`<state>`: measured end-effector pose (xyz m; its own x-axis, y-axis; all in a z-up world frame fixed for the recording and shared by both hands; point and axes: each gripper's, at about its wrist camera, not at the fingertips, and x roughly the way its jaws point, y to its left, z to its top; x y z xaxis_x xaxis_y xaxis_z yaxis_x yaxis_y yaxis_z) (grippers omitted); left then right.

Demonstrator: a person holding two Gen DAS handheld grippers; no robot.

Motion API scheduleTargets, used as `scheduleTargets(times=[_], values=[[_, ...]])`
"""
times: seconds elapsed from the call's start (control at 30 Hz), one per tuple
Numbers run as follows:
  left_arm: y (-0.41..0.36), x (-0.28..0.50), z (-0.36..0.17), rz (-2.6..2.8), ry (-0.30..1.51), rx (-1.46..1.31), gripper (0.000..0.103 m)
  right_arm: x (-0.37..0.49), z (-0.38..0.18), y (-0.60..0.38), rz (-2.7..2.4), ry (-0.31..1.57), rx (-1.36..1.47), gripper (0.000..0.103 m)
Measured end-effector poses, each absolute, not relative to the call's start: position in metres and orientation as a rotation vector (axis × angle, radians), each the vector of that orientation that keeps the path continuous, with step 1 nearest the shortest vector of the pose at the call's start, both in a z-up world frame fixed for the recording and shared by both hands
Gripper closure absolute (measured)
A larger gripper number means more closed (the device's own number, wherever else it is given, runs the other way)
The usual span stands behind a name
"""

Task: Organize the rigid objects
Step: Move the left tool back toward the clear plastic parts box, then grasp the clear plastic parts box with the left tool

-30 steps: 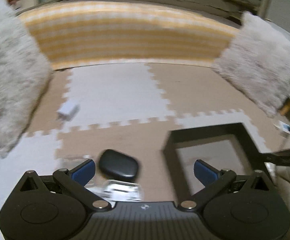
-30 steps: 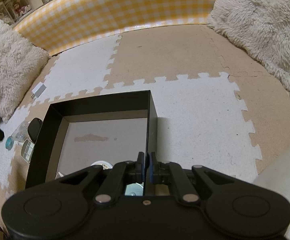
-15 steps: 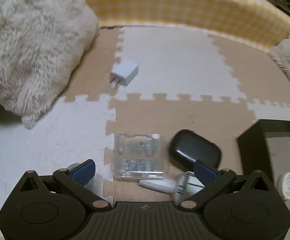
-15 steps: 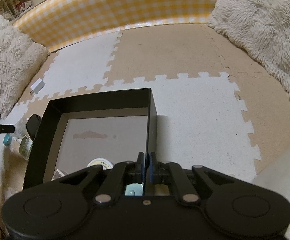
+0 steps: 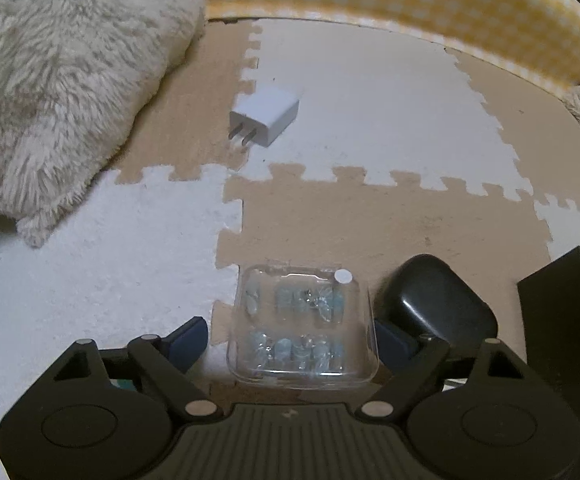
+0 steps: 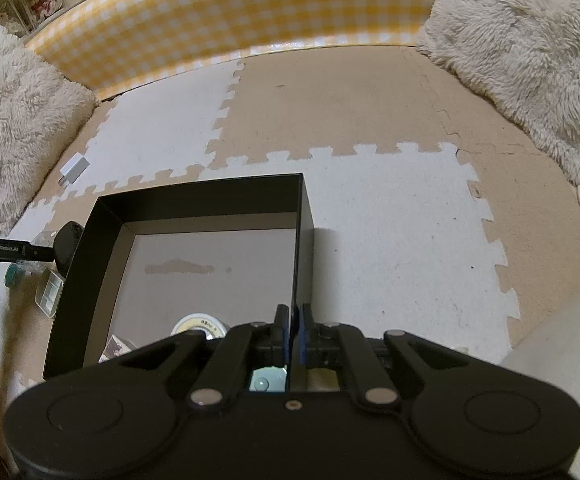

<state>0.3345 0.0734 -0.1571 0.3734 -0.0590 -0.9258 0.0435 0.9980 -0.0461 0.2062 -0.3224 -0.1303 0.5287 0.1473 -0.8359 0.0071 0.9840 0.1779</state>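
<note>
1. Left gripper (image 5: pixel 292 340): pitched steeply downward over the foam floor mat (image 5: pixel 370 216). Its blue fingertips (image 5: pixel 187 338) stand to either side of a clear plastic case (image 5: pixel 302 328) of small blue-green pieces. The jaws are closing. The right pad sits at the case's edge; a gap shows between the left pad and the case, so no grip yet.
2. The clear case lies flat on a tan mat tile, close to the seam with a white tile.
3. A black rounded case (image 5: pixel 436 300) lies just beside the clear case on its right, partly behind the right finger.
4. A white plug adapter (image 5: pixel 267 114) lies well apart, farther up the mat, prongs toward the camera, near a shaggy cream cushion (image 5: pixel 57 80).
5. Right gripper (image 6: pixel 293 328): angled down at the near right wall of a black open box (image 6: pixel 209 204). Its jaws are clenched together, with the wall's top edge running into the slit between the pads; whether they pinch it cannot be told.
6. Box contents visible from the right wrist view: a round tin (image 6: pixel 198 326) and a small carton corner (image 6: pixel 119 347) at the near end.
7. Outside the box's left wall: a teal-capped item (image 6: pixel 11 276) and a small compartment box (image 6: pixel 49 294).
8. A yellow checked bolster (image 6: pixel 229 28) borders the far mat edge.
</note>
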Motion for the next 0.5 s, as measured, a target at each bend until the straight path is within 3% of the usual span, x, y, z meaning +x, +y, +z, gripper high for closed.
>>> scheduleTargets(times=[0.2,0.5], values=[[0.0688,0.3406,-0.1633,-0.054,1.166,-0.021,0.017,0.2061,-0.1316,-0.3223,0.084,1.014,0.162,0.097],[0.0706,0.3385,-0.1595,-0.034,1.132,-0.045,0.029,0.206,-0.1319,-0.3225,0.084,1.014,0.16,0.097]])
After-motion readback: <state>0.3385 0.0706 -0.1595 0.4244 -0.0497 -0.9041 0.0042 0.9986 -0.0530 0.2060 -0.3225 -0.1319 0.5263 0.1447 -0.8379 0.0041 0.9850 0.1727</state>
